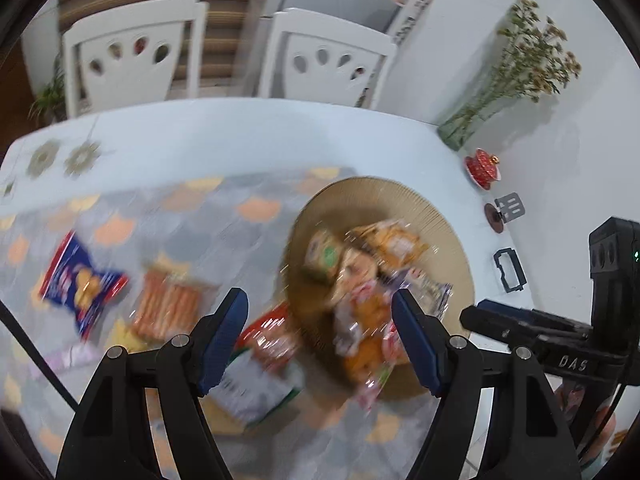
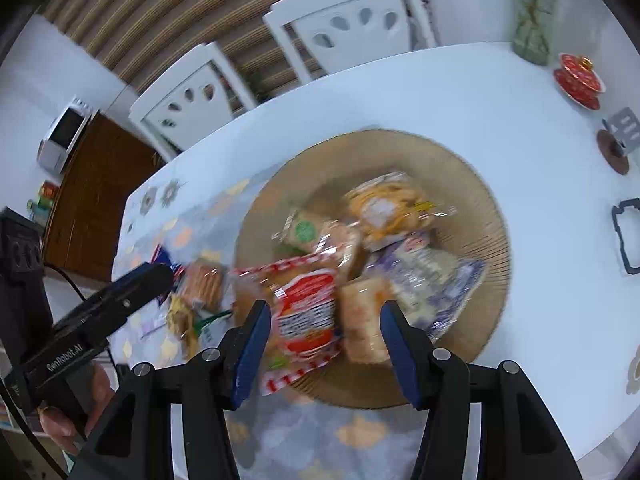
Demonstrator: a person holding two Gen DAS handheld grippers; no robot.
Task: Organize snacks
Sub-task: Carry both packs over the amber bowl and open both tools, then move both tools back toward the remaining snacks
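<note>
the counter fills mid-frame in both views. a round woven tray at centre holds the piled snack packets; more packets lie on the patterned cloth to the left. left gripper fingers spread, empty. right gripper fingers spread, pinching nothing, above a red packet.

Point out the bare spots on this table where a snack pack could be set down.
Free: the plain white table top between the woven tray and the chairs, and the strip between the tray and the red lidded cup. Crowded: the tray's middle, piled with packets, and the patterned mat where the blue packet and others lie.
</note>
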